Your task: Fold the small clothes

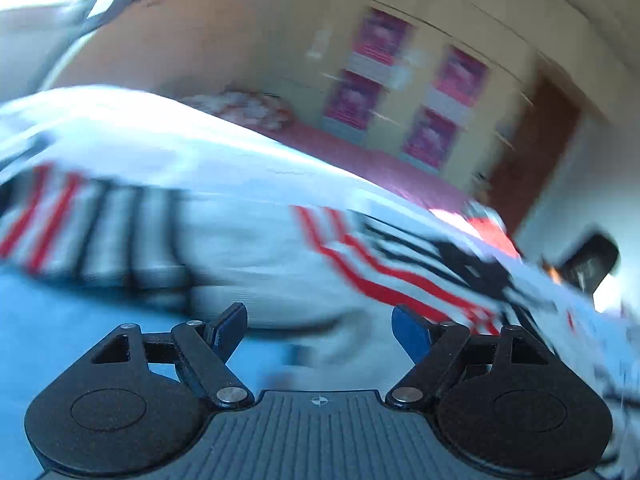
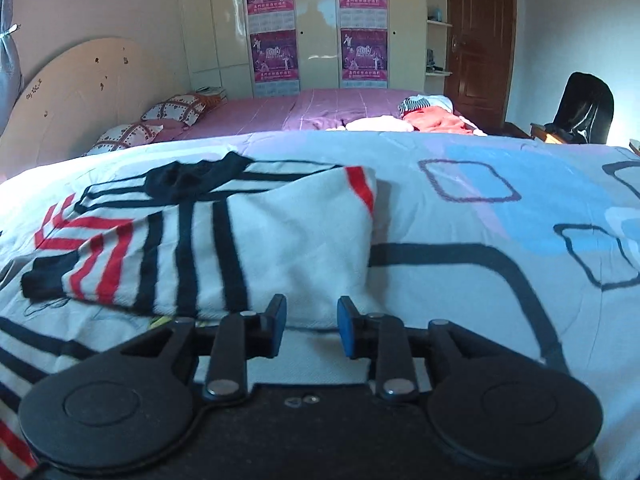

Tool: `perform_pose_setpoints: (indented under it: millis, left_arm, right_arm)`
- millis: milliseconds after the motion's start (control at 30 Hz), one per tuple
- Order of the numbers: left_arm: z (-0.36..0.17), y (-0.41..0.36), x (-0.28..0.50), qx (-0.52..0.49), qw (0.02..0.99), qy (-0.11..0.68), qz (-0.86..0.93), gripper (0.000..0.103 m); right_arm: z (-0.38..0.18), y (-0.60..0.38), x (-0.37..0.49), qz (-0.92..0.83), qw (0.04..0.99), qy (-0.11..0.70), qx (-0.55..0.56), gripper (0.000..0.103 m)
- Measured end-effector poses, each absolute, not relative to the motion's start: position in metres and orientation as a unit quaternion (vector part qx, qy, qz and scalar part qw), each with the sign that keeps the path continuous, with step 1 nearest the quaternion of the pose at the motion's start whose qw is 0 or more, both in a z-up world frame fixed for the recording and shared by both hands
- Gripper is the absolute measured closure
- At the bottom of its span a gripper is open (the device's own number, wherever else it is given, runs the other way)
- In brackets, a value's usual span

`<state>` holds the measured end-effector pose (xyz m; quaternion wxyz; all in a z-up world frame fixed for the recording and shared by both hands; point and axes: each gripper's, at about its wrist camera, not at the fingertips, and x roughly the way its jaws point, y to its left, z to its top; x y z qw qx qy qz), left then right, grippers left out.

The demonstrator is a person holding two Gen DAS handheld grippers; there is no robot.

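Observation:
A small white garment with red and black stripes (image 2: 256, 236) lies partly folded on the light blue patterned bedspread (image 2: 500, 280). In the right wrist view my right gripper (image 2: 312, 326) is open with a small gap, empty, at the garment's near edge. In the blurred, tilted left wrist view the same garment (image 1: 256, 240) spreads across the frame, and my left gripper (image 1: 318, 328) is wide open and empty just in front of it.
Beyond the bedspread lies a pink bed (image 2: 340, 110) with pillows (image 2: 176, 110) and a pile of red and white clothes (image 2: 432, 118). A wardrobe with posters (image 2: 316, 20), a brown door (image 2: 480, 40) and a black chair (image 2: 586, 106) stand behind.

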<state>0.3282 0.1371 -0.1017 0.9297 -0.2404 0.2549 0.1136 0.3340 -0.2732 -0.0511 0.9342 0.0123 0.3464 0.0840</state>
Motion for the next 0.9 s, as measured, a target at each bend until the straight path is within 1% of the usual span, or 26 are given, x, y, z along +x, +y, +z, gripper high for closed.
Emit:
perform_pose_setpoints:
  millis: [33,67,100,167,267,300,367,533,567,600,633,700,733,833,900]
  left_arm:
    - [-0.106,0.166,0.311,-0.277,0.919,0.243,0.144,0.024]
    - [-0.112,0.193,0.294,-0.311,0.906,0.23,0.17,0.028]
    - [-0.116,0.215,0.281,-0.34,0.894,0.221,0.19,0.034]
    - [-0.127,0.263,0.254,-0.391,0.865,0.203,0.24,0.039]
    - [-0.141,0.307,0.232,-0.437,0.84,0.174,0.271,0.039]
    - [-0.145,0.32,0.23,-0.448,0.835,0.168,0.273,0.042]
    - [-0.153,0.338,0.235,-0.463,0.831,0.16,0.265,0.042]
    - [-0.158,0.36,0.268,-0.451,0.836,0.16,0.269,0.043]
    - [-0.158,0.365,0.274,-0.443,0.839,0.164,0.272,0.053]
    - [-0.159,0.368,0.28,-0.434,0.838,0.175,0.28,0.081]
    - [-0.161,0.372,0.284,-0.43,0.835,0.188,0.287,0.094]
    - [-0.16,0.379,0.283,-0.449,0.832,0.178,0.273,0.094]
    - [-0.152,0.376,0.284,-0.438,0.842,0.17,0.265,0.094]
    - [-0.113,0.347,0.299,-0.388,0.886,0.145,0.208,0.094]
    - [-0.083,0.313,0.322,-0.357,0.912,0.133,0.151,0.093]
  right_arm:
    - [-0.049,-0.265,0.329,0.085,0.934,0.348,0.012,0.075]
    - [-0.048,-0.259,0.325,0.086,0.933,0.349,0.013,0.075]
    - [-0.047,-0.253,0.322,0.087,0.933,0.349,0.014,0.075]
    - [-0.044,-0.239,0.318,0.086,0.934,0.348,0.017,0.075]
    - [-0.038,-0.218,0.317,0.085,0.935,0.344,0.029,0.075]
    - [-0.036,-0.21,0.316,0.083,0.935,0.342,0.034,0.075]
    - [-0.032,-0.198,0.318,0.078,0.935,0.342,0.051,0.075]
    - [-0.027,-0.183,0.321,0.058,0.933,0.342,0.1,0.075]
    - [-0.027,-0.181,0.321,0.051,0.932,0.342,0.109,0.075]
    - [-0.028,-0.181,0.321,0.047,0.931,0.344,0.116,0.075]
    - [-0.028,-0.181,0.322,0.042,0.929,0.347,0.122,0.075]
    - [-0.029,-0.182,0.323,0.034,0.927,0.35,0.132,0.075]
    - [-0.028,-0.184,0.322,0.032,0.927,0.349,0.134,0.074]
    - [-0.027,-0.186,0.319,0.025,0.929,0.345,0.133,0.074]
    - [-0.027,-0.19,0.317,0.022,0.929,0.343,0.136,0.073]
